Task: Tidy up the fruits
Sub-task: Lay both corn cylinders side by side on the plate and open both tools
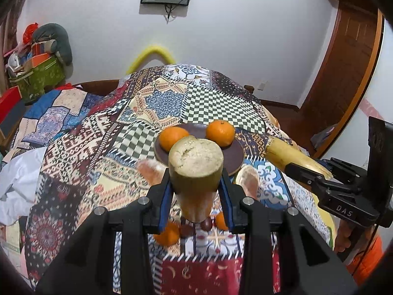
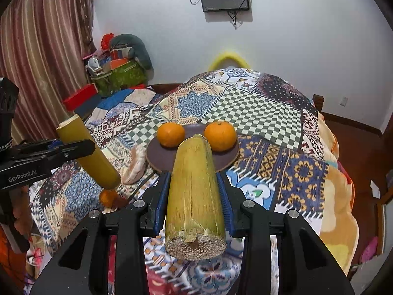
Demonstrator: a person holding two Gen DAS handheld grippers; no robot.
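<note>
A: Item one: we are pinching a sugarcane piece (image 1: 196, 169) in the left gripper (image 1: 196, 196), and a second sugarcane piece (image 2: 195, 201) in the right gripper (image 2: 195, 201), both off the quilt (image 2: 270, 113).

B: Destination: the brown plate (image 2: 228, 158), far centre, is carrying two oranges (image 2: 170, 134). We are judging it best to lower each piece flat onto the bare near rim, clear of the oranges, before releasing.

A: Writing: we are reading "GenRobot.AI" and "DAS" on the gripper bodies.
</note>
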